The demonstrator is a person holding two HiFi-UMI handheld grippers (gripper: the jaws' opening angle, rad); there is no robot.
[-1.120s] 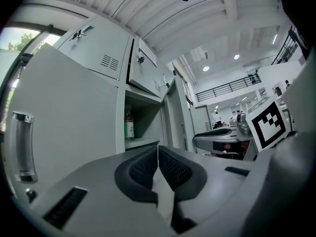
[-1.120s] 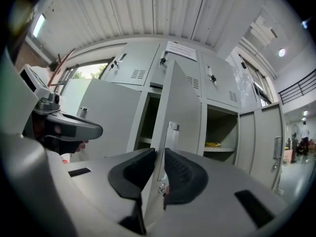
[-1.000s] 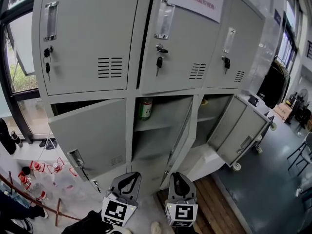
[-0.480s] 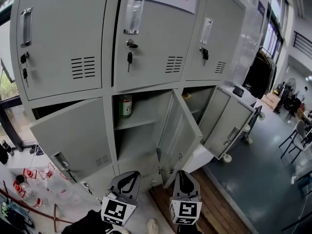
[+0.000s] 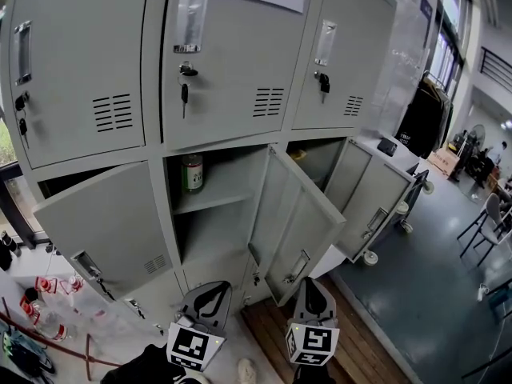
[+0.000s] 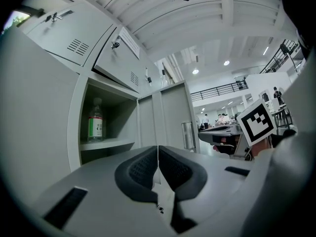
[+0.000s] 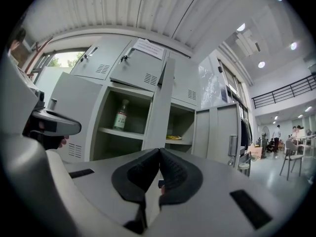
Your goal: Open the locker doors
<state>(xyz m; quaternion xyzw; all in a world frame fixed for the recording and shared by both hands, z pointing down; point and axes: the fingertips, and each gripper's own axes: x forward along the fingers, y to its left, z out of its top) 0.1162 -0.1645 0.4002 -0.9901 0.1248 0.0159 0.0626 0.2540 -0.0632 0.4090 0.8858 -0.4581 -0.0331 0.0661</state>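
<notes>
The grey lockers (image 5: 232,62) fill the head view: the upper row is closed, with keys in the locks. Below, the left door (image 5: 104,222) is ajar. The middle door (image 5: 296,226) and right door (image 5: 376,202) stand swung out. A green-labelled bottle (image 5: 191,173) stands on the middle shelf, also seen as the bottle (image 6: 95,125) and the bottle (image 7: 120,115). My left gripper (image 5: 210,294) is shut and empty in front of the lockers. My right gripper (image 5: 314,294) hangs just below the middle door's lower corner, its jaws closing until the pads meet on nothing.
Dark garments hang on a rack (image 5: 424,122) at the right. Bottles and red-capped items (image 5: 48,294) lie on the floor at the left. A wooden floor strip (image 5: 352,342) runs before the lockers. A yellow item (image 7: 174,137) lies on the right compartment's shelf.
The middle lower door has swung from nearly edge-on to wide open. The right gripper has drifted slightly right. The view has shifted so the lockers sit further left.
</notes>
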